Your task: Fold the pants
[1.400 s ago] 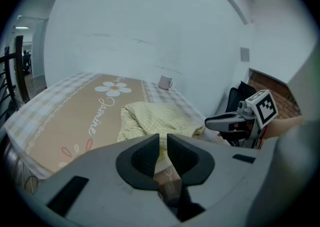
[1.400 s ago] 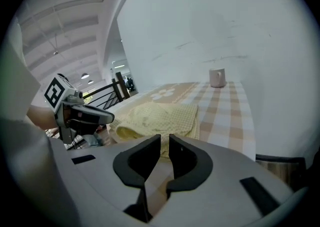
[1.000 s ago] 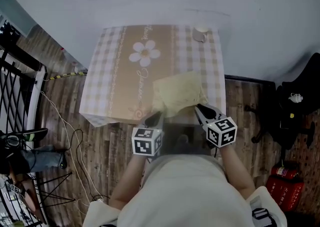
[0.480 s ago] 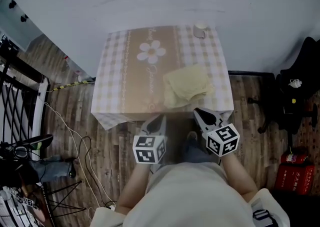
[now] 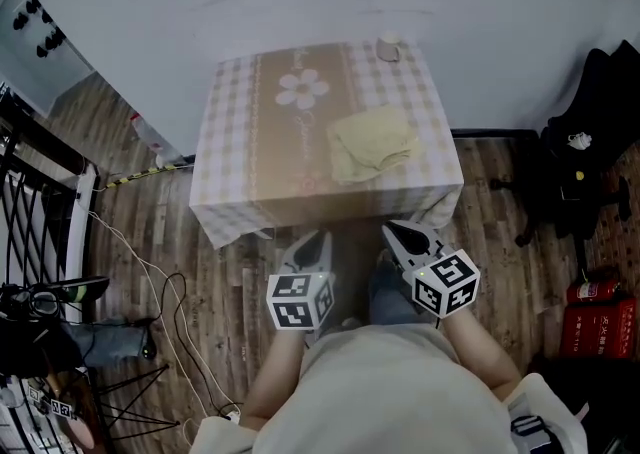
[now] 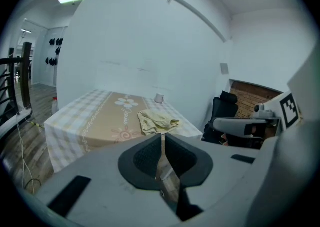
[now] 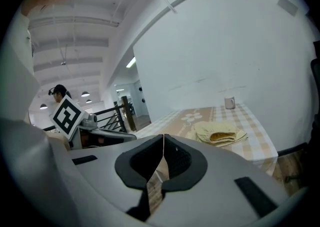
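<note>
The pale yellow pants [image 5: 373,141] lie folded into a small bundle on the right half of the checked tablecloth [image 5: 250,132]; they show as folded pants [image 6: 157,121] in the left gripper view and pants [image 7: 220,133] in the right gripper view. My left gripper [image 5: 318,240] hangs over the wooden floor well short of the table's near edge, jaws shut and empty, having just closed a little. My right gripper [image 5: 394,232] is beside it, also away from the table, jaws shut on nothing.
A white cup [image 5: 388,48] stands at the table's far right corner. A black office chair [image 5: 590,172] is to the right, a red extinguisher [image 5: 600,317] behind it. Black railings [image 5: 30,182] and cables [image 5: 150,272] lie at the left.
Both grippers have drawn back from the table's near edge and the pants. The table now sits farther off in the head view, with the pants left lying folded on it.
</note>
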Demonstrator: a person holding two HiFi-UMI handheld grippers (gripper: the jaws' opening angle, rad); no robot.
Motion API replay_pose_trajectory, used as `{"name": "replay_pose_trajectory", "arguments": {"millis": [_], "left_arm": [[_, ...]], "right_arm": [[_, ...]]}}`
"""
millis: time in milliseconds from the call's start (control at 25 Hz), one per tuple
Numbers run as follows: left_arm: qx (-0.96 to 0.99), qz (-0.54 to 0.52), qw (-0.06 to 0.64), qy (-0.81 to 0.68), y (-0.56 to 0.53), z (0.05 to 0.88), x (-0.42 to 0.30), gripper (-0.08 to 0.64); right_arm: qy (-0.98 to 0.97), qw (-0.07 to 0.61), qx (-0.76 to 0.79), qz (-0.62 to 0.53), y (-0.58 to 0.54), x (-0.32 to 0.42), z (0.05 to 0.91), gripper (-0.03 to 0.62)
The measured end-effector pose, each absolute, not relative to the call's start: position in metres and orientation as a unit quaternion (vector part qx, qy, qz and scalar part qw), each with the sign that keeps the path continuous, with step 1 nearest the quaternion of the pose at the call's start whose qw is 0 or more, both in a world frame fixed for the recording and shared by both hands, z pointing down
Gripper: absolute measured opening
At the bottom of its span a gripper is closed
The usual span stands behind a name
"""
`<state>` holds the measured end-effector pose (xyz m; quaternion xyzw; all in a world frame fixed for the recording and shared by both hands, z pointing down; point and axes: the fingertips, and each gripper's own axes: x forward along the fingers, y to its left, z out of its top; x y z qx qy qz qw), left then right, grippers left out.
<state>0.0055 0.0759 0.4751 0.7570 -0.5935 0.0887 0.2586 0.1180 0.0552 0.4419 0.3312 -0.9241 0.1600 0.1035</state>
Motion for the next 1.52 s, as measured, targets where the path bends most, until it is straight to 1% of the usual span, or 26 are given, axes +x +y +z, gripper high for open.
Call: {"name": "replay_pose_trajectory", "arguments": {"millis": [640,1520], "left_arm": [[0.76,0.078,0.246,-0.596,0.147,0.468,0.008,0.021],[0.76,0.077,0.259,-0.592,0.148,0.471,0.007,0.021]], "right_arm": [[-0.931,0.088,0.327,0.136,0.122,0.108,0.428,0.002],[-0.929,0.084,0.344,0.107,0.12,0.116,0.418,0.0]]}}
